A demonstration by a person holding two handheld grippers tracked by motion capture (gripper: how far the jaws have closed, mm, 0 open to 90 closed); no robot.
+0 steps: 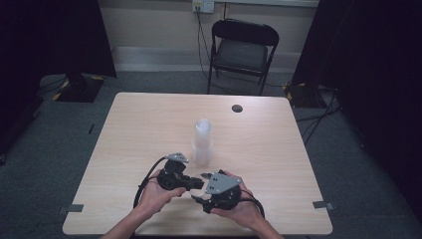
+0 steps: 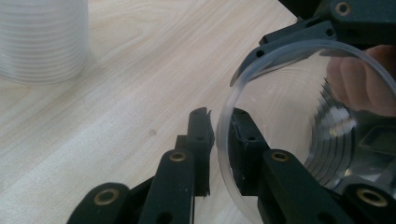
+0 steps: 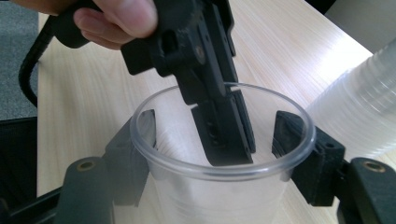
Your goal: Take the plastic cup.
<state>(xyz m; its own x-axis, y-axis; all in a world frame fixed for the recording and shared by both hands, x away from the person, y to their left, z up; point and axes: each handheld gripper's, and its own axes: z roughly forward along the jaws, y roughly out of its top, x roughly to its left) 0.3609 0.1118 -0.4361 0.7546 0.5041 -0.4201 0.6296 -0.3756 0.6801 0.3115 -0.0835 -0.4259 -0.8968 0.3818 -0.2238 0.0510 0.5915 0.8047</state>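
Above the near edge of a wooden table (image 1: 149, 129), a person's right gripper (image 3: 219, 140) clasps a clear plastic cup (image 3: 224, 186) by its sides, one jaw against each outer wall. The left gripper (image 2: 219, 135) pinches the cup's rim (image 2: 223, 140), one jaw inside and one outside. A stack of clear cups (image 1: 202, 142) stands upright just beyond the hands.

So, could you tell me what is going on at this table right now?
A person holds a gripper in each hand. The right gripper has its jaws around the outside of a clear plastic cup, while the left gripper pinches the cup's rim, one jaw inside and one outside. A stack of cups stands behind them on the table.
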